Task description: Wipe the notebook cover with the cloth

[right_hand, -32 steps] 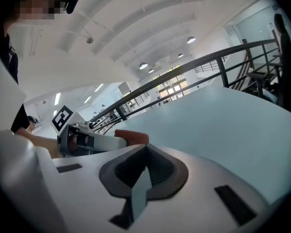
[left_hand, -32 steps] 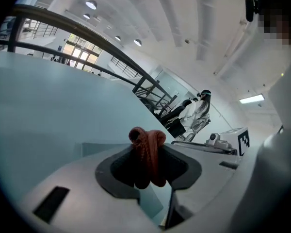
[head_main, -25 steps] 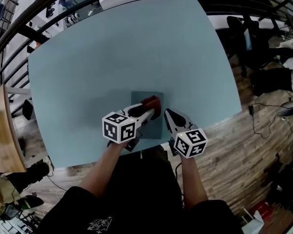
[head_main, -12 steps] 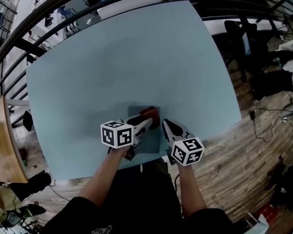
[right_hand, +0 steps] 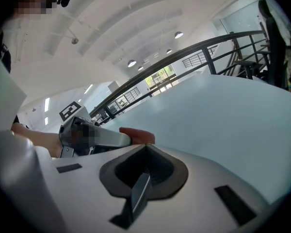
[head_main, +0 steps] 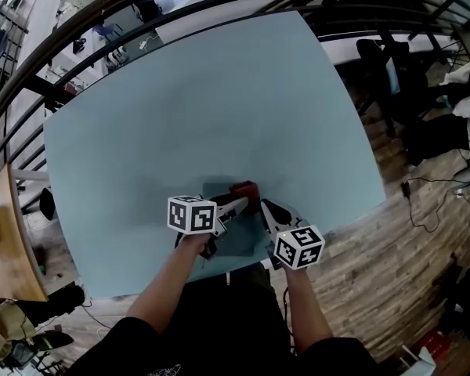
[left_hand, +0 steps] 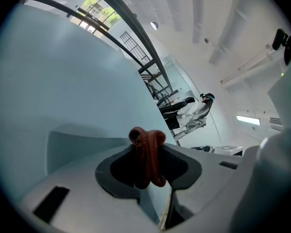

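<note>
The red cloth is bunched on the far part of the grey-blue notebook, pinched tight between the jaws of the left gripper, which reaches over the cover from the left. The right gripper, jaws closed together with nothing seen between them, sits at the notebook's right edge, just beside the cloth. The notebook lies near the front edge of the pale blue table.

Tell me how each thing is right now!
left gripper: shut on cloth.
right gripper: shut on notebook, at its edge.
cloth: bunched up, pinched in left gripper.
notebook: lying on table, under both grippers.
</note>
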`<action>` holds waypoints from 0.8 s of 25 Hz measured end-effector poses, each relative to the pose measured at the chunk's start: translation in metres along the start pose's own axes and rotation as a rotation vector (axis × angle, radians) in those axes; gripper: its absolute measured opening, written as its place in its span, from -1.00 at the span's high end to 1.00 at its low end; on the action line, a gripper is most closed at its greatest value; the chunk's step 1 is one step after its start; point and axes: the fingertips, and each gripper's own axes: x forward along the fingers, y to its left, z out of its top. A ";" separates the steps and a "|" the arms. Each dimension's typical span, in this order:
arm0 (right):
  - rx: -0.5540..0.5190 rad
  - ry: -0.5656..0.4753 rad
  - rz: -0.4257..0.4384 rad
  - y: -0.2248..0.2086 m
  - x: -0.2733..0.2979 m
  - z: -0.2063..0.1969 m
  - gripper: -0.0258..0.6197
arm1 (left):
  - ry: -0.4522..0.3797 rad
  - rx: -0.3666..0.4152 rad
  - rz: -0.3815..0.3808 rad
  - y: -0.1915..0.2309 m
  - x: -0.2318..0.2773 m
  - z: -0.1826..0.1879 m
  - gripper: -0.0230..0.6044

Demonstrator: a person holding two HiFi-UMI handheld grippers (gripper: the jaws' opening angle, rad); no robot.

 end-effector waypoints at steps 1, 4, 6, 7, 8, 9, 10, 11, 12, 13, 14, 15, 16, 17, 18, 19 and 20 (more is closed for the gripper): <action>0.000 0.000 0.001 0.000 0.000 0.000 0.91 | 0.008 -0.005 -0.005 0.001 0.002 0.000 0.53; 0.005 0.001 0.003 -0.005 -0.001 -0.001 0.91 | 0.024 -0.027 -0.026 -0.001 0.008 0.002 0.53; 0.011 0.002 0.002 -0.009 -0.001 -0.001 0.91 | 0.036 -0.036 -0.037 -0.002 0.011 0.003 0.53; 0.014 0.002 0.002 -0.010 -0.002 -0.001 0.91 | 0.044 -0.040 -0.040 -0.001 0.012 0.003 0.53; 0.016 0.002 0.002 -0.010 -0.002 -0.001 0.91 | 0.051 -0.044 -0.042 0.000 0.013 0.002 0.53; 0.018 0.002 0.002 -0.009 -0.003 -0.002 0.91 | 0.057 -0.049 -0.044 0.002 0.012 0.001 0.53; 0.018 0.003 0.001 -0.009 -0.003 -0.003 0.91 | 0.061 -0.056 -0.045 0.004 0.012 0.000 0.53; 0.019 0.004 0.001 -0.008 -0.003 -0.005 0.91 | 0.065 -0.065 -0.047 0.007 0.011 -0.002 0.53; 0.020 0.006 0.001 -0.008 -0.002 -0.006 0.91 | 0.070 -0.076 -0.049 0.010 0.011 -0.003 0.52; 0.021 0.009 0.001 -0.008 -0.002 -0.008 0.91 | 0.073 -0.089 -0.054 0.012 0.012 -0.004 0.52; 0.024 0.011 0.001 -0.009 -0.002 -0.009 0.91 | 0.073 -0.101 -0.059 0.013 0.012 -0.004 0.52; 0.026 0.013 0.001 -0.009 -0.001 -0.010 0.91 | 0.072 -0.110 -0.062 0.014 0.012 -0.004 0.52; 0.028 0.014 0.001 -0.009 -0.001 -0.010 0.91 | 0.071 -0.115 -0.064 0.015 0.012 -0.003 0.52; 0.030 0.015 0.002 -0.009 0.000 -0.010 0.91 | 0.071 -0.117 -0.064 0.015 0.012 -0.002 0.52; 0.030 0.017 0.003 -0.010 0.000 -0.009 0.91 | 0.070 -0.118 -0.061 0.016 0.011 -0.001 0.52; 0.030 0.018 0.005 -0.010 0.001 -0.009 0.91 | 0.069 -0.119 -0.057 0.016 0.010 0.000 0.51; 0.031 0.018 0.008 -0.011 0.002 -0.009 0.91 | 0.067 -0.121 -0.052 0.017 0.010 0.000 0.51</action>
